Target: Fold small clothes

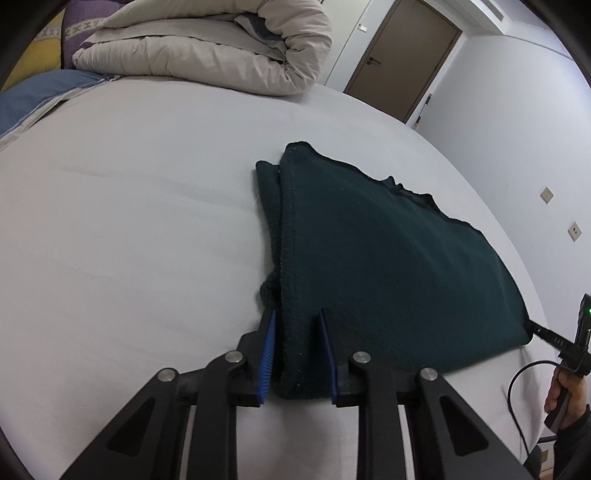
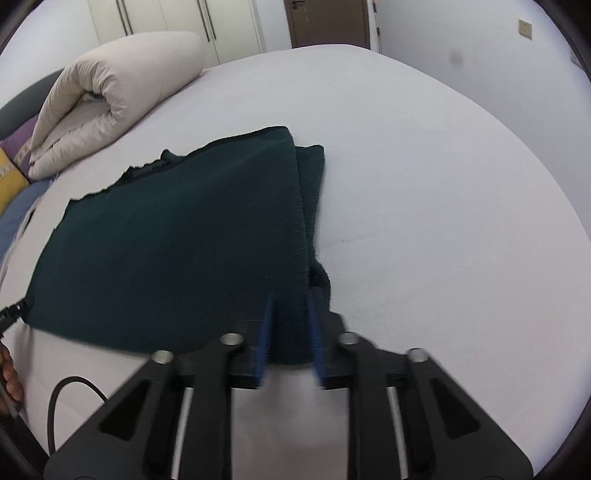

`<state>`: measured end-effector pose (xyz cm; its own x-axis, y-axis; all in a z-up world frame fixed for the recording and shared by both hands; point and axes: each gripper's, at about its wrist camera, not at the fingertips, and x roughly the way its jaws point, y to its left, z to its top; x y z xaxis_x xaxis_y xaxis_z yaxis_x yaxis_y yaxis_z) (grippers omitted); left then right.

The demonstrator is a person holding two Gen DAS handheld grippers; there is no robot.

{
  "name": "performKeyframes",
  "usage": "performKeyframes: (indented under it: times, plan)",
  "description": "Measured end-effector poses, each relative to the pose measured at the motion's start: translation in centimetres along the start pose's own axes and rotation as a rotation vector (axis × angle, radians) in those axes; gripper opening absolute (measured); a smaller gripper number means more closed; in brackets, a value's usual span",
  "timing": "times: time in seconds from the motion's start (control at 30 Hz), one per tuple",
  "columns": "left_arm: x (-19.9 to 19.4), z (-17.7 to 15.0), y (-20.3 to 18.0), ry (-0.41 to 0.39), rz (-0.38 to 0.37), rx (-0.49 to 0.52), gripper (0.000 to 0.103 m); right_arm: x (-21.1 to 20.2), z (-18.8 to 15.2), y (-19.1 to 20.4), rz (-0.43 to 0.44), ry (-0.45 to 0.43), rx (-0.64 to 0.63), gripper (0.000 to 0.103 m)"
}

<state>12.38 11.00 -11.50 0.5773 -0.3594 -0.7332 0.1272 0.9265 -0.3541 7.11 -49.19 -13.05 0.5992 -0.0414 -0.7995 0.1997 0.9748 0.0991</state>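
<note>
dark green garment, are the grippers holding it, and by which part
Both hold the dark green garment: left gripper and right gripper each pinch a near corner of its folded edge.

A home bedroom: a white-sheeted bed [image 1: 129, 203], a rolled duvet [image 1: 207, 48], wardrobe doors [image 2: 166, 26], a brown door [image 1: 402, 59].

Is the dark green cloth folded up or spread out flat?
Folded: the dark green cloth lies doubled on the bed, a second layer peeking out along one edge.

Fuzzy matt dark-green fleece garment [image 1: 388, 266] on smooth white cotton sheet [image 1: 129, 221].
</note>
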Motion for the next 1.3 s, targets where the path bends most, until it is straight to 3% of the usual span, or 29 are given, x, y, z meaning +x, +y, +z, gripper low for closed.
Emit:
performKeyframes:
  times: [0.13, 0.33, 0.83, 1.3]
  plan:
    - [-0.2, 0.0, -0.4, -0.007, 0.036, 0.038, 0.013, -0.5, 0.1, 0.0, -0.008, -0.013, -0.010, 0.006]
    - [-0.5, -0.1, -0.5, -0.021, 0.033, 0.044, 0.008, -1.7, 0.3, 0.0, -0.011, -0.038, -0.030, 0.005]
    - [-1.4, -0.7, 0.3, -0.009, -0.006, 0.031, 0.007, -3.4, -1.2, -0.6, 0.025, -0.029, -0.023, 0.005]
    - [-0.9, -1.7, 1.5, 0.035, -0.028, 0.015, 0.007, -2.1, -3.5, -1.8, 0.057, 0.020, 0.019, 0.005]
